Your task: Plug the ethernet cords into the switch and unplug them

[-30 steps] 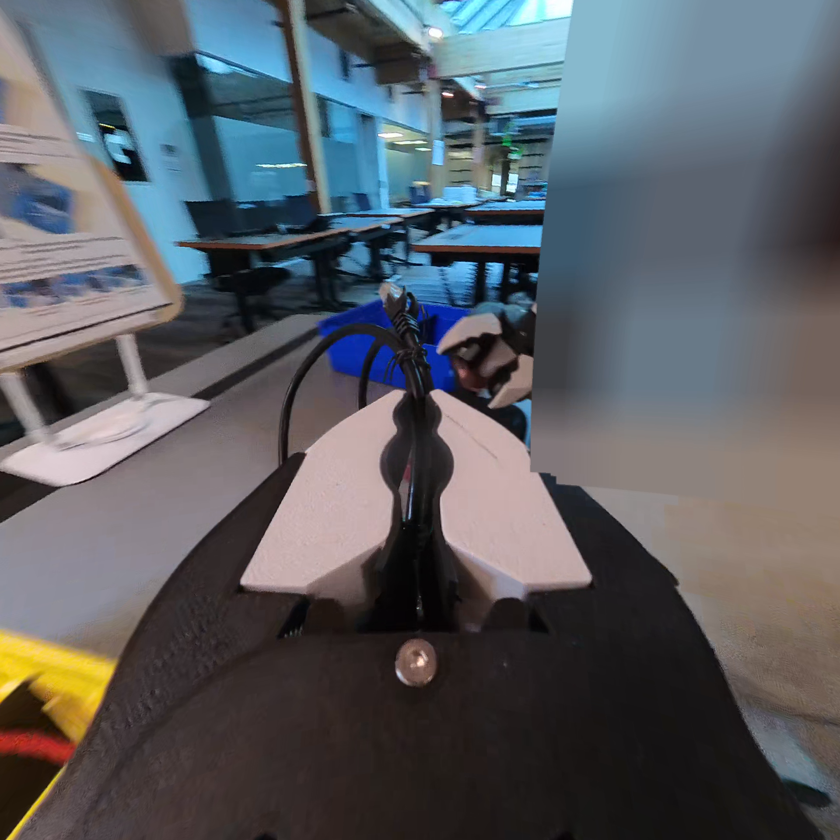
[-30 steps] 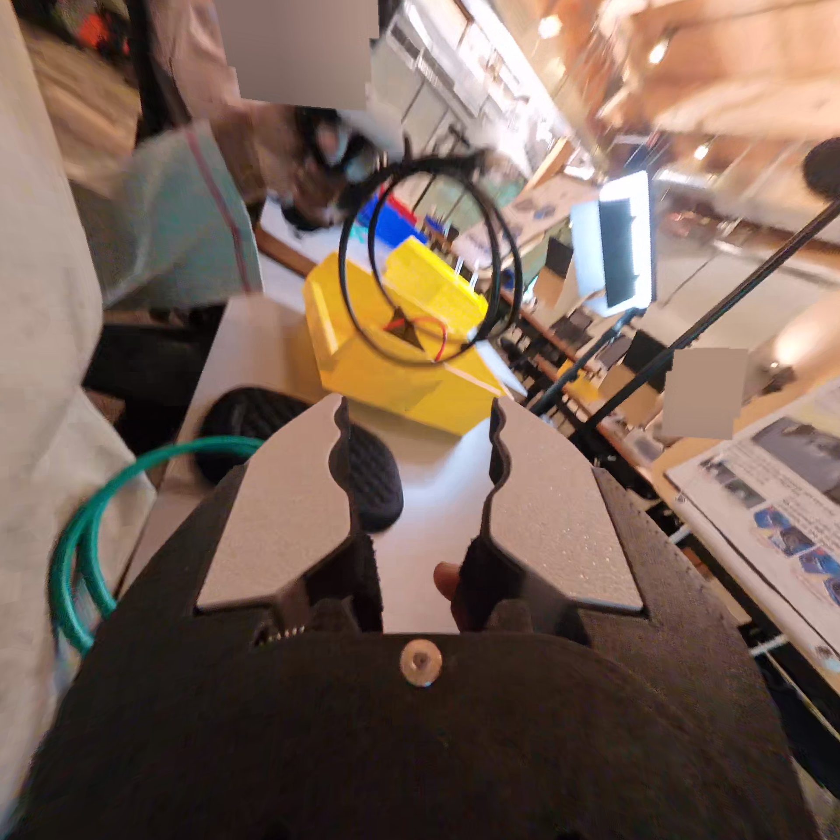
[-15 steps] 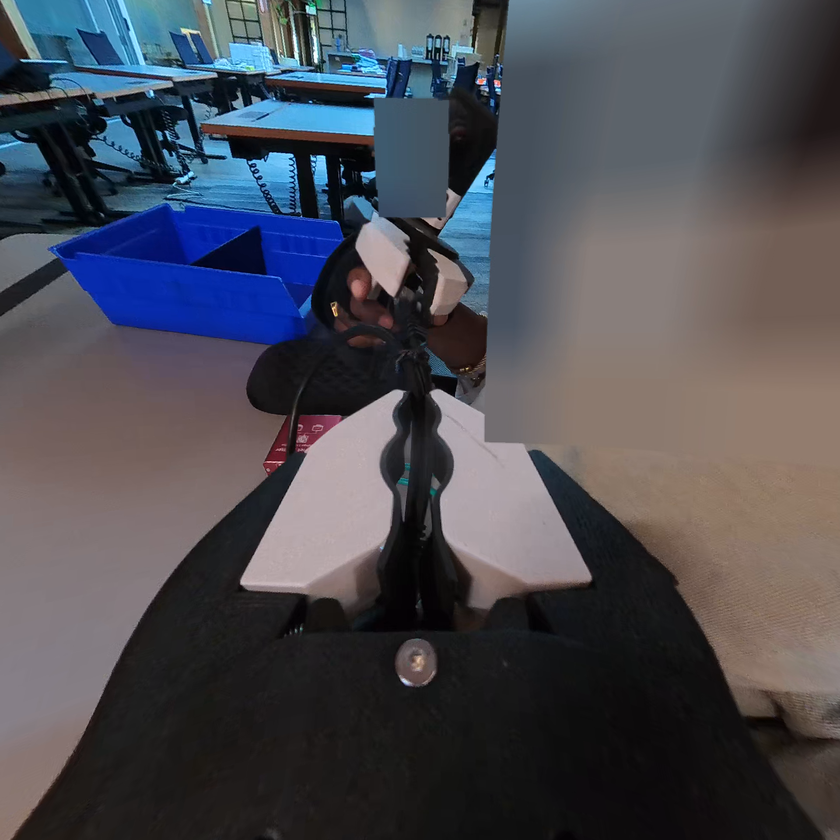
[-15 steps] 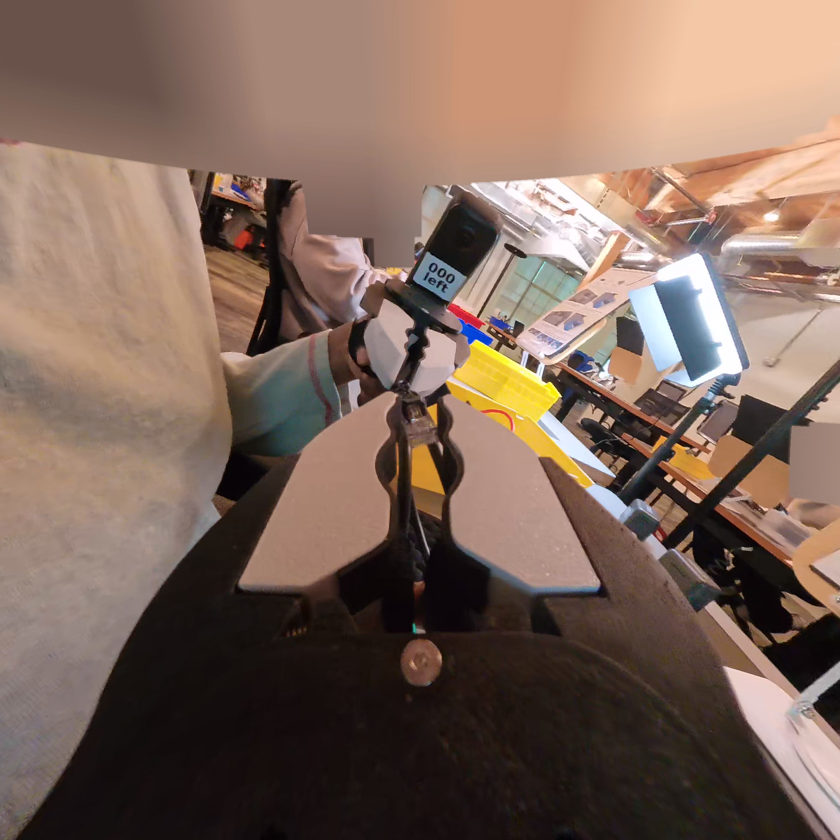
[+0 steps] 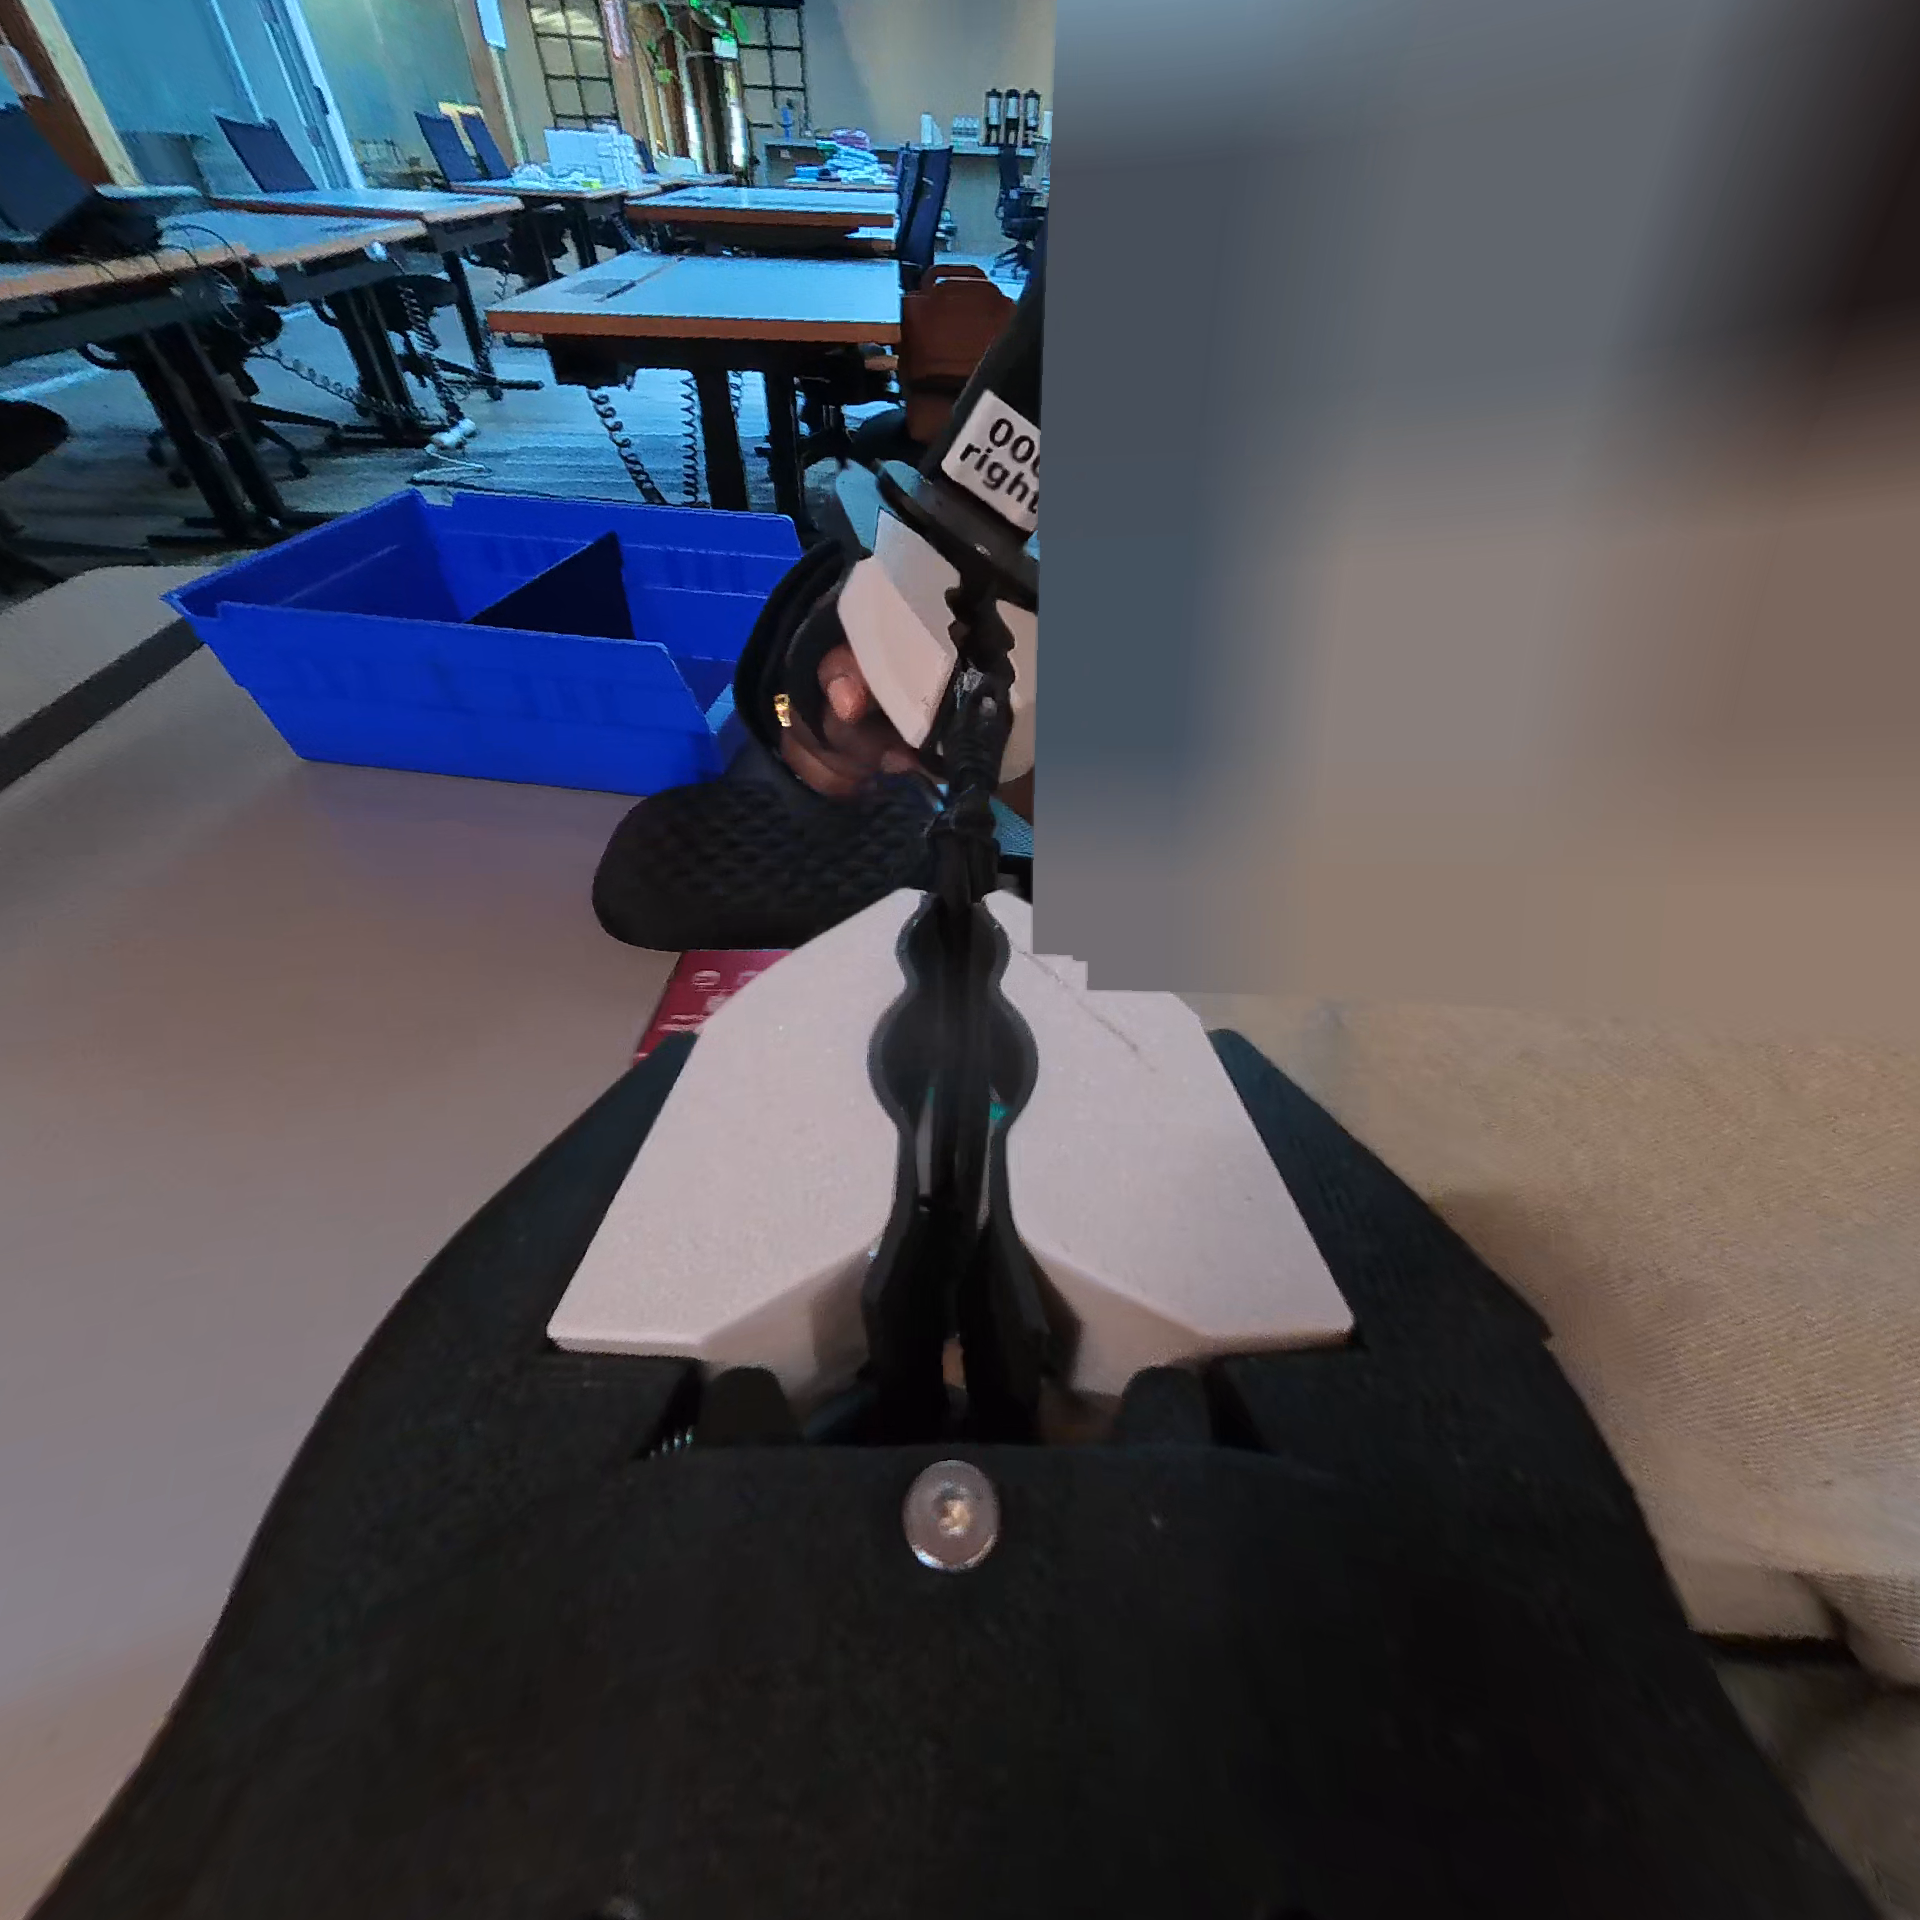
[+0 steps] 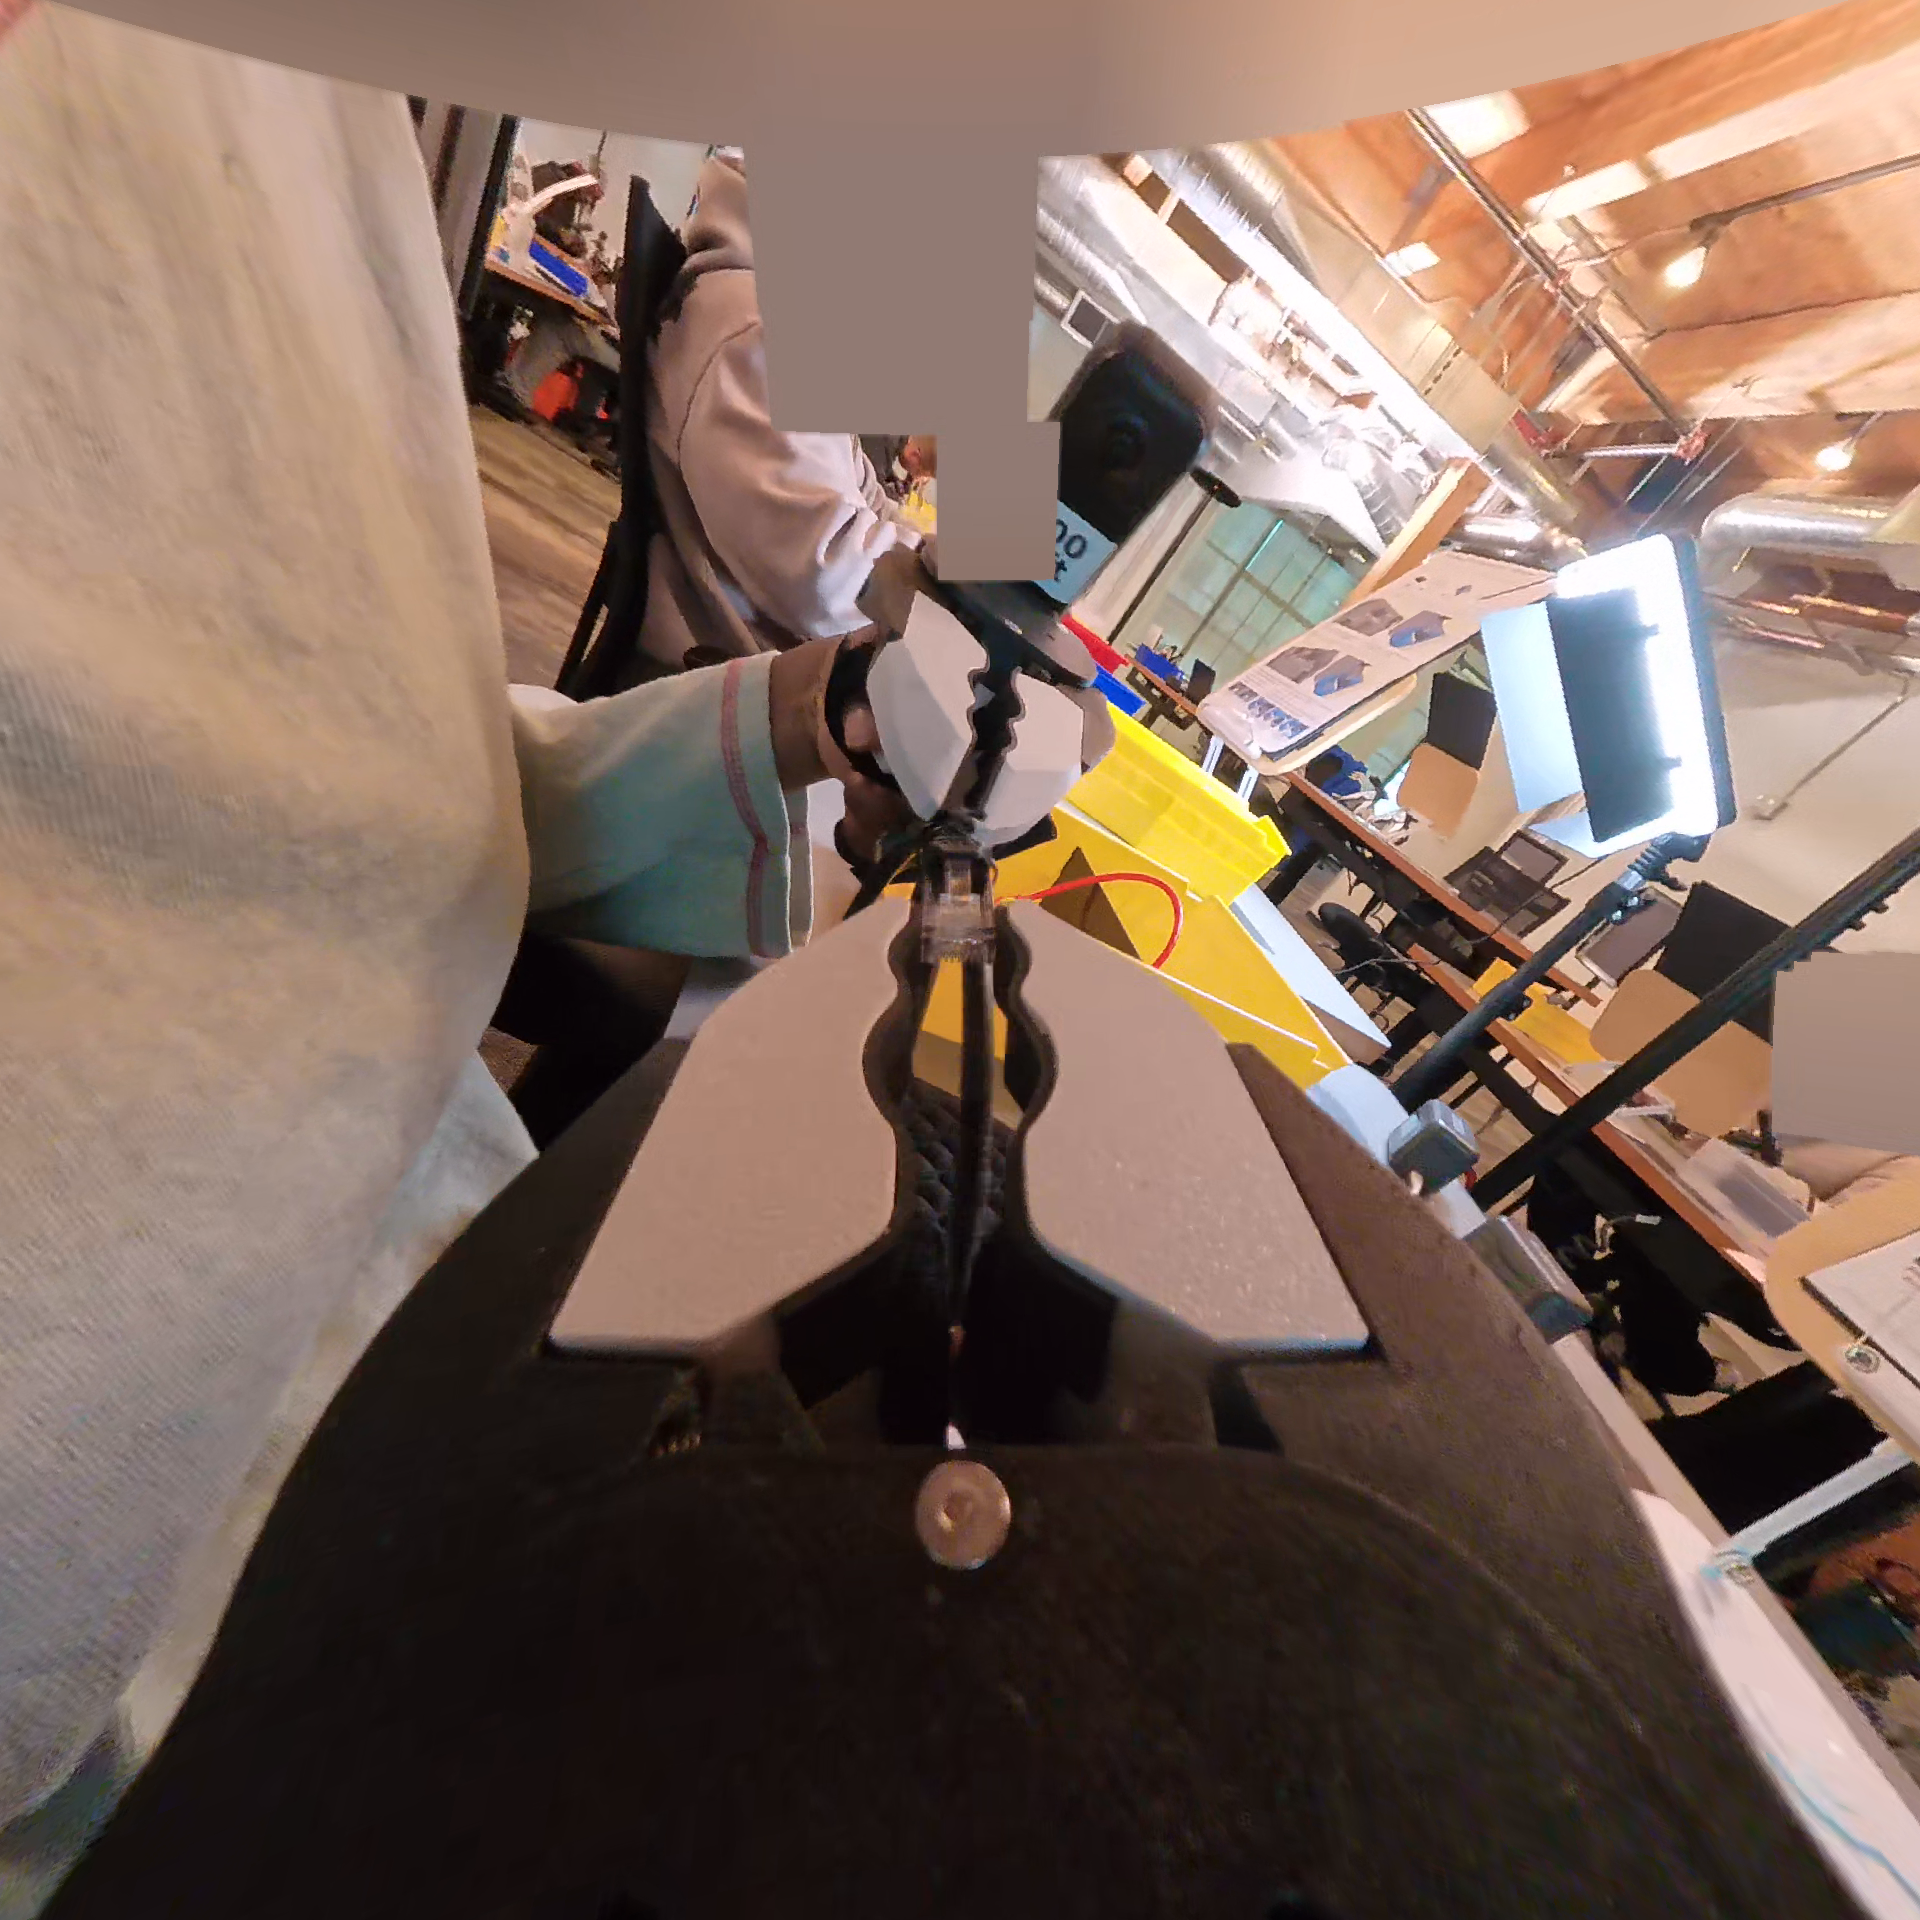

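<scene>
My left gripper is shut on a bundled black ethernet cord that runs straight forward from its tips. My right gripper faces it and is shut on the same cord at its clear plug, with the black cord running back between the fingers. Each gripper shows in the other's view, tip to tip: the right gripper in the left wrist view, the left gripper in the right wrist view. Both are held up close to the person's body. No switch is in view.
A blue bin stands on the grey table, with a black mesh pad and a red box beside it. A yellow bin holds a red wire. A light panel on a stand is at right. Tip to tip, the grippers are about 5 cm apart.
The left gripper swung right with the cord, from the poster stand toward the blue bin. The right gripper, open a second ago, closed on the cord's plug end and now meets the left.
</scene>
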Tool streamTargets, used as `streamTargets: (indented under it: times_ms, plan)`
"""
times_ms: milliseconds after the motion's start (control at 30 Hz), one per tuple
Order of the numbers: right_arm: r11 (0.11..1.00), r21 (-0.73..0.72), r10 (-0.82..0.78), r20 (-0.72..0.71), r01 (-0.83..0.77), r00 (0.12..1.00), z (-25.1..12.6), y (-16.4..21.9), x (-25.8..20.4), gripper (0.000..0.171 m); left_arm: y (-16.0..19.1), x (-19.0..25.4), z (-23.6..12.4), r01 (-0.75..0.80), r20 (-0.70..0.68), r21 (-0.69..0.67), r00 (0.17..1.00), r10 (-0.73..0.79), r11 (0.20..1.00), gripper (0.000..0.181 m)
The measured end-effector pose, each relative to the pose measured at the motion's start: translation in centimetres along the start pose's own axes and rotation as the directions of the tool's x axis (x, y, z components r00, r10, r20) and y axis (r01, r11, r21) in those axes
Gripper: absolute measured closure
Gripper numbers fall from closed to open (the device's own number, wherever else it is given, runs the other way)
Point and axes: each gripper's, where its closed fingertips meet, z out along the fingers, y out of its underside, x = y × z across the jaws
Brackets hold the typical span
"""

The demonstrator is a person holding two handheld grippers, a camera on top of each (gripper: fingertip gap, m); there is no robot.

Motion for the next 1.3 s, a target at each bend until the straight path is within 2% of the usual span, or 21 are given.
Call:
streamTargets:
  times_ms: [33, 133, 200, 300, 400, 433, 467, 533, 667, 767, 833, 933, 1000, 1033, 1167, 1300]
  plan:
    - [1.000, -0.006, 0.017, 0.001, -0.017, 1.000, 0.0, 0.2, 0.1, 0.158, 0.0, -0.2, -0.1, -0.034, 0.025, 0.003, 0.999, 0.034, 0.999, 0.170]
    - [0.998, -0.034, 0.058, -0.009, -0.058, 0.998, 0.1, 0.9, 0.4, 0.159, -0.9, -1.5, -0.2, -0.213, 0.197, 0.017, 0.959, 0.206, 0.977, 0.134]
    - [0.996, -0.044, 0.083, -0.017, -0.084, 0.996, 0.3, 1.3, 0.5, 0.159, -1.9, -1.9, -0.1, -0.353, 0.301, 0.010, 0.893, 0.334, 0.936, 0.127]
    - [0.993, -0.036, 0.111, -0.017, -0.111, 0.994, 0.7, 1.3, 0.4, 0.159, -1.5, -0.9, 1.7, -0.406, 0.264, -0.067, 0.874, 0.408, 0.912, 0.130]
    - [0.992, 0.006, 0.128, 0.013, -0.128, 0.992, 0.9, 0.7, 0.0, 0.159, 0.2, -1.7, 2.8, -0.450, 0.260, -0.215, 0.829, 0.495, 0.867, 0.150]
    - [0.992, 0.012, 0.129, 0.017, -0.129, 0.992, 0.9, 0.6, -0.1, 0.159, 0.6, -1.7, 3.0, -0.469, 0.243, -0.225, 0.822, 0.515, 0.854, 0.155]
    - [0.992, 0.013, 0.127, 0.023, -0.127, 0.992, 0.8, 0.6, -0.1, 0.159, 0.7, -1.2, 3.3, -0.477, 0.210, -0.203, 0.832, 0.513, 0.855, 0.162]
    - [0.991, 0.028, 0.131, 0.030, -0.132, 0.991, 0.7, 0.5, -0.2, 0.159, 1.4, -1.0, 3.7, -0.451, 0.166, -0.192, 0.860, 0.482, 0.872, 0.165]
    - [0.986, 0.065, 0.153, 0.017, -0.154, 0.988, -0.2, 0.3, 0.5, 0.159, 2.5, -1.7, 3.3, -0.393, 0.153, -0.234, 0.888, 0.433, 0.889, 0.167]
    - [0.965, 0.178, 0.199, -0.012, -0.194, 0.980, -2.0, -1.0, 1.8, 0.159, 3.1, -2.0, 2.3, -0.377, 0.158, -0.271, 0.890, 0.427, 0.886, 0.168]
    - [0.957, 0.198, 0.219, -0.023, -0.210, 0.975, -3.0, -1.0, 2.4, 0.159, 2.7, -2.0, 1.7, -0.365, 0.169, -0.234, 0.897, 0.408, 0.901, 0.168]
    - [0.958, 0.180, 0.231, -0.016, -0.224, 0.973, -2.8, -0.3, 2.4, 0.158, 2.9, -2.2, 1.3, -0.353, 0.172, -0.233, 0.902, 0.395, 0.906, 0.167]
    - [0.952, 0.185, 0.248, -0.003, -0.244, 0.969, -2.4, 0.0, 2.2, 0.159, 2.9, -2.7, 1.2, -0.367, 0.200, -0.241, 0.887, 0.416, 0.899, 0.155]
    - [0.951, 0.179, 0.256, 0.007, -0.253, 0.967, -2.2, 0.2, 2.0, 0.159, 2.4, -2.8, 1.2, -0.375, 0.220, -0.219, 0.881, 0.419, 0.901, 0.149]
    - [0.944, 0.187, 0.270, 0.029, -0.270, 0.962, -1.5, 0.5, 1.6, 0.158, -0.6, -1.6, 2.5, -0.351, 0.227, -0.034, 0.909, 0.349, 0.936, 0.149]
    - [0.943, 0.184, 0.273, 0.042, -0.276, 0.961, -1.1, 0.6, 1.3, 0.159, -0.9, -1.9, 4.5, -0.364, 0.241, -0.013, 0.903, 0.356, 0.931, 0.154]
